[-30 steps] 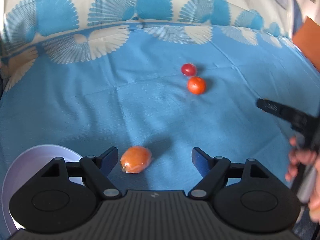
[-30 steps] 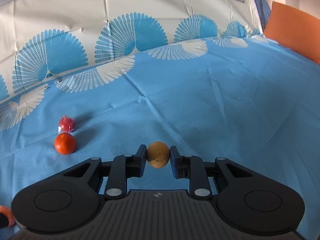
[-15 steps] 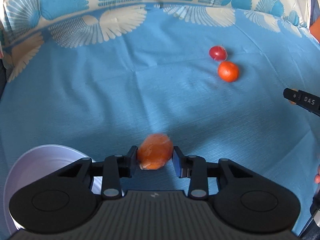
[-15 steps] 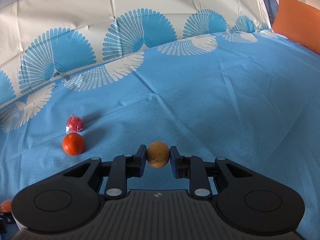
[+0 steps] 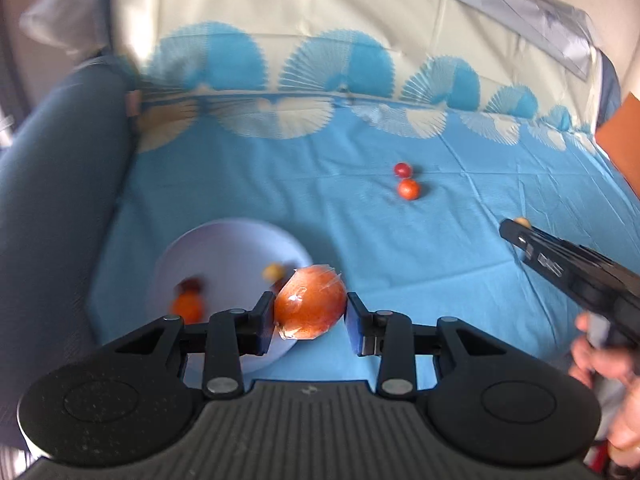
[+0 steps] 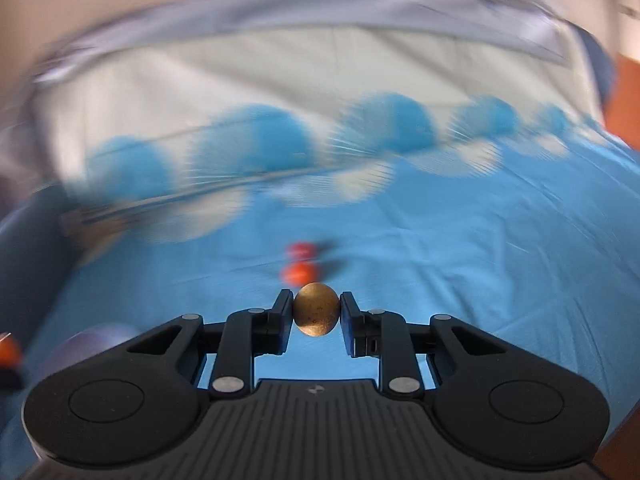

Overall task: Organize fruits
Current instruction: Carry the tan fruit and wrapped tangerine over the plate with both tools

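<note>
The left gripper (image 5: 310, 322) points steeply down, its jaws closed on a plastic-wrapped orange fruit (image 5: 310, 307) that is pinched on both sides and hangs over the near right rim of a pale bowl (image 5: 224, 248). The bowl sits on the blue tablecloth (image 5: 280, 184) just below and to the left, and holds several small fruits, blurred: an orange one, a dark reddish one and a yellowish one.

The right gripper (image 6: 316, 314) tilts down more gently, its jaws nearly closed on a small round brown fruit (image 6: 316, 309), gripped at both sides and held clear of the cloth. In the left wrist view this gripper reaches in from the right edge, a bare hand (image 5: 600, 364) wrapped around its handle.

Farther out on the cloth lie a small orange fruit (image 5: 409, 189) and, just behind it and about touching, a smaller red fruit (image 5: 402, 169). Beyond them the cloth's fan-pattern border runs up against the back.
</note>
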`<state>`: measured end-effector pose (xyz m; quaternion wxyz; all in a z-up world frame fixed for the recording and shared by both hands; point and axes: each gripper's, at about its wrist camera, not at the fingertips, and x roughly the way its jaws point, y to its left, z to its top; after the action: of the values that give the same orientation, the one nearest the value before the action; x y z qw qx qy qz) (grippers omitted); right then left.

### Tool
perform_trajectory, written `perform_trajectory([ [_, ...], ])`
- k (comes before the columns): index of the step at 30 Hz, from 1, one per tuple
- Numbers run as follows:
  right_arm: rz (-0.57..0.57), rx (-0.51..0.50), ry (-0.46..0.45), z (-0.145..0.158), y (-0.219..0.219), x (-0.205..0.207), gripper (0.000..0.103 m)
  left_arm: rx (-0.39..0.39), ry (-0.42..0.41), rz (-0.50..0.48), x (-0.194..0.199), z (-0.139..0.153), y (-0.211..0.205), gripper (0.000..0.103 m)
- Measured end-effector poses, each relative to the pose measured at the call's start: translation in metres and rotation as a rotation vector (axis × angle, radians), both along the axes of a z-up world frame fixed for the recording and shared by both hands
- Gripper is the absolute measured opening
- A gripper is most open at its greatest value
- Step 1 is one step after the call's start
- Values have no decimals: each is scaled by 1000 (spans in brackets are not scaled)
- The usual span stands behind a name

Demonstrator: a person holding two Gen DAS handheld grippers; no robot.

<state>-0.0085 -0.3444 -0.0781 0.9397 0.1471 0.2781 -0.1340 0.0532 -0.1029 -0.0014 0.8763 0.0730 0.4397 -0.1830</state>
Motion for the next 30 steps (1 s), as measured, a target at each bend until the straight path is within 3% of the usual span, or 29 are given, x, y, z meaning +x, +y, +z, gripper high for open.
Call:
perform_trajectory([
  [6,290,22,-33,62,90,-83,26,59,-39,99,-71,20,68,40],
  [9,375,51,-23,75,123,-114,26,48,-55,134,-100,22,94,40],
  [12,444,4,4,77,154,-135,26,54,-87,158,-124,23,109,40],
  [19,505,-86,7,89,188,-159,26,23,-135,192,-148,31,128,40],
  [30,489,-114,5,91,191,-167,26,-8,-149,190,-155,33,131,40],
])
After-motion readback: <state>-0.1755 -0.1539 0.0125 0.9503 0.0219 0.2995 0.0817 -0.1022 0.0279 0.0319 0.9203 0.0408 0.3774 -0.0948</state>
